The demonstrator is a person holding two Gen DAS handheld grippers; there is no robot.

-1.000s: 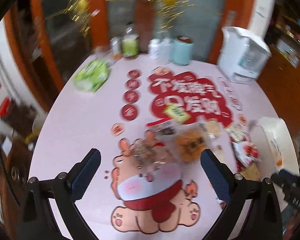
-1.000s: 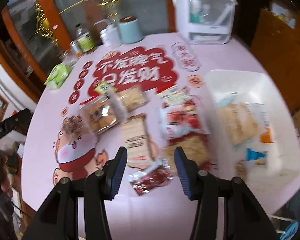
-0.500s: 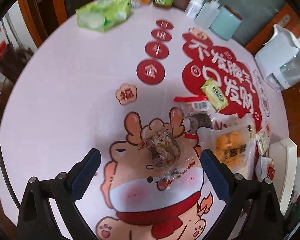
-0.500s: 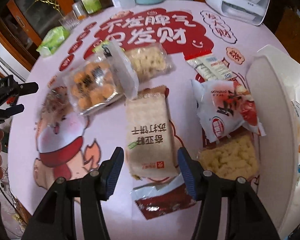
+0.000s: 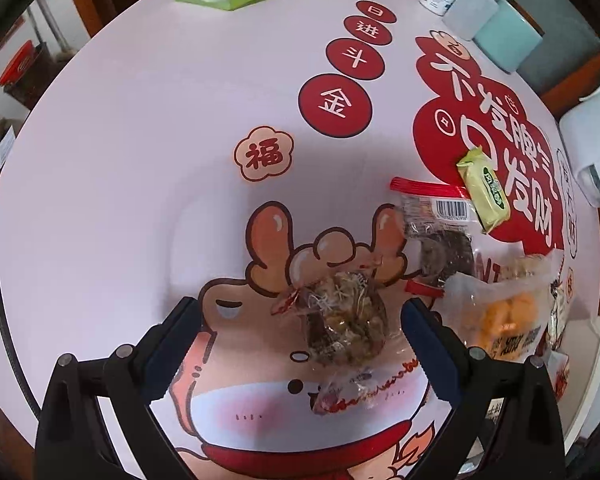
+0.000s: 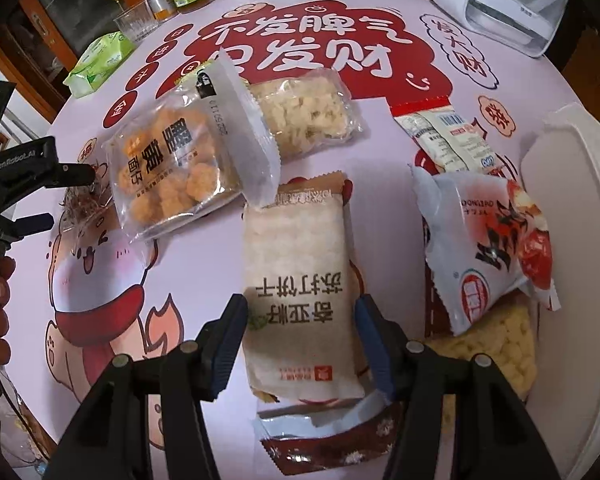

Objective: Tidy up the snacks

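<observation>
**Both jaws straddling packets, neither closed**

While the left gripper [image 5: 300,344] hangs over the table [image 5: 140,160], jaws wide apart, a clear nut packet [image 5: 346,324] lies between them, nearer the right-hand jaw, long axis running away from the jaws. Right gripper [image 6: 300,336]: jaws apart, set just outside both long edges of the cracker pack [image 6: 300,280], which also lies lengthwise. Closing across the width looks the likely move for either.

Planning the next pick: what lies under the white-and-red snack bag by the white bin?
The white-and-red bag overlaps a clear pack of pale yellow puffs; that pack's top end is covered.
</observation>
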